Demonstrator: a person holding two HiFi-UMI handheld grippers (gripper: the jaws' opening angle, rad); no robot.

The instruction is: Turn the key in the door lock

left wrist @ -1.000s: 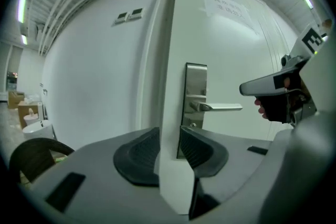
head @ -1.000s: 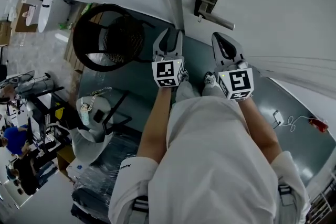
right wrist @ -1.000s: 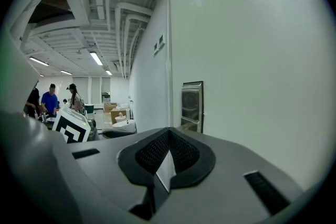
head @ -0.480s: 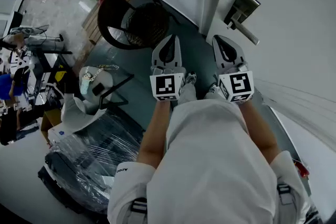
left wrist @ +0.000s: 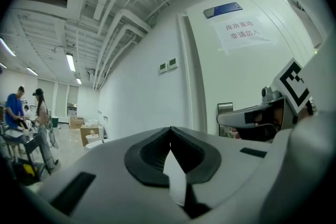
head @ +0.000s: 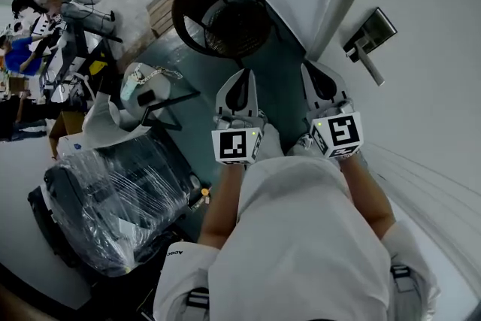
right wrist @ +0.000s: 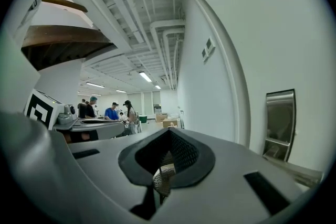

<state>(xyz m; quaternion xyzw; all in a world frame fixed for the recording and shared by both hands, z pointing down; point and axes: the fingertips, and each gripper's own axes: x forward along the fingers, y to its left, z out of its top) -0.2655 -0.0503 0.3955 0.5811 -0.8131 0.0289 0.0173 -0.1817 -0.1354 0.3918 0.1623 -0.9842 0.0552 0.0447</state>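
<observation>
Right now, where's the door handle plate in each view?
Head view: handle plate at upper right, on the door.
Left gripper view: right of centre, only its top showing.
Right gripper view: far right, mid-height.
Shared landmark: door frame, just left of the plate in every view.

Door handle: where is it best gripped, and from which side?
Probably the lever bar near its free end, away from the plate, approached square to the door with jaws straddling it: the bar is slim, straight and stands proud of the door.

Brushed metal lock plate (head: 372, 31), glossy plastic wrap (head: 113, 199)
</observation>
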